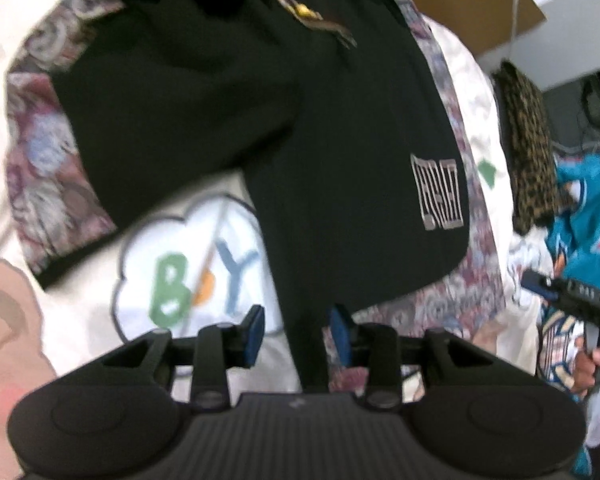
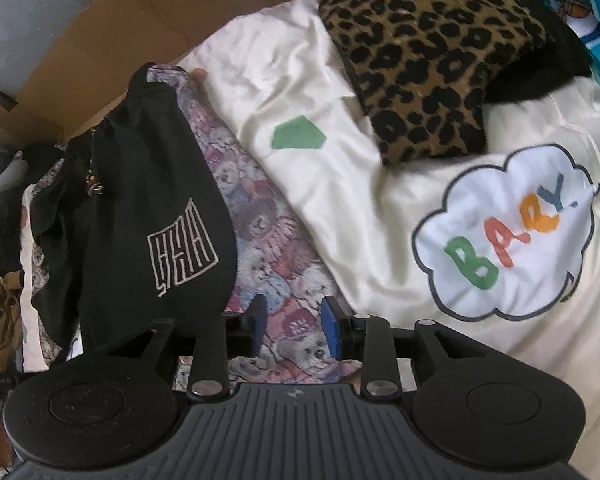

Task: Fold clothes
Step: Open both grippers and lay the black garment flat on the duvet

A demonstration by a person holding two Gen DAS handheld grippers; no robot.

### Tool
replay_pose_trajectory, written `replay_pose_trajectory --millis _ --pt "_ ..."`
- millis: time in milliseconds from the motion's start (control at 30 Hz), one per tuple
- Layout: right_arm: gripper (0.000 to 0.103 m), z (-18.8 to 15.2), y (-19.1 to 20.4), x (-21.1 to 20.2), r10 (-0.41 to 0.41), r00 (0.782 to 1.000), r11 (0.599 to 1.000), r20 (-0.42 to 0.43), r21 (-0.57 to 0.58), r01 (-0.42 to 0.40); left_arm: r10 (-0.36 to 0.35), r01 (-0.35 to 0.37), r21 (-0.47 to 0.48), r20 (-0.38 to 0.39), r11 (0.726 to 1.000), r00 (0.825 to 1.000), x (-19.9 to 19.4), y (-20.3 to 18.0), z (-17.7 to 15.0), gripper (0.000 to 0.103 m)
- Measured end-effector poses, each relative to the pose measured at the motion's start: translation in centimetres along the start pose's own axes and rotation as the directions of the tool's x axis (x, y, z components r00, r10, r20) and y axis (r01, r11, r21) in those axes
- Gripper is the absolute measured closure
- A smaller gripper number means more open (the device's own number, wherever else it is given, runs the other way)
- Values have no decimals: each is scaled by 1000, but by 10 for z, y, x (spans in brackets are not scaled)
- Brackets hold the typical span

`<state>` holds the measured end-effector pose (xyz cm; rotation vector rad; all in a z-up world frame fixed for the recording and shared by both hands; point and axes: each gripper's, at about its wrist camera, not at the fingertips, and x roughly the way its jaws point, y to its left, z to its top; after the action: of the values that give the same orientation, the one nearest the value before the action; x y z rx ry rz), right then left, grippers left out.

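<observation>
Holding a gripper in each hand above the bed, I had both sets of tongs apart with nothing pinched between them. My left gripper [image 1: 296, 332] hung over the black shorts [image 1: 228, 120], its blue pads [image 1: 256, 332] standing clear on either side of a dark edge of the cloth without pressing it. The shorts lay folded over themselves on a bear-print garment [image 1: 48, 184], a pale line logo [image 1: 436, 194] showing near the hem and a drawstring with a gold tip [image 1: 308, 12] near the waist. My right gripper [image 2: 294, 326] hovered above the bear-print fabric just beside the shorts, its jaws likewise parted and empty. Under everything spread a cream blanket [image 2: 500, 360] with a cloud patch [image 2: 504, 236] of coloured letters. A leopard-print piece [image 2: 428, 52] rested farther up the blanket, a teal jersey [image 1: 588, 216] lay off to the side, and brown cardboard [image 2: 140, 12] stood behind.
</observation>
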<state>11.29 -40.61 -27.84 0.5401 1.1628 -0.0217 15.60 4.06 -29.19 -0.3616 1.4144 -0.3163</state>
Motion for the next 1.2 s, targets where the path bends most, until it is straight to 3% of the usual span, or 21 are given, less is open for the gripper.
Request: replay_pose_trajectory --millis 233,467,733,900,1200 --pt "62 2 20 -3 36 999 999 27 -23 -35 37 -31 -48 132 998 991 -32 18 28 65" --pt "62 3 33 -1 51 998 998 24 -42 -50 110 -83 -111 258 990 960 -59 46 58 60" --pt "60 -1 42 7 58 998 998 -1 -40 -58 213 -135 -258 306 957 928 -76 98 64 57" --pt "60 -3 49 12 64 998 997 -14 -42 -64 212 -115 -346 259 931 942 -66 125 52 50" --pt "59 -12 69 24 86 995 993 -53 -71 -89 148 -69 -409 165 910 975 -36 137 20 49"
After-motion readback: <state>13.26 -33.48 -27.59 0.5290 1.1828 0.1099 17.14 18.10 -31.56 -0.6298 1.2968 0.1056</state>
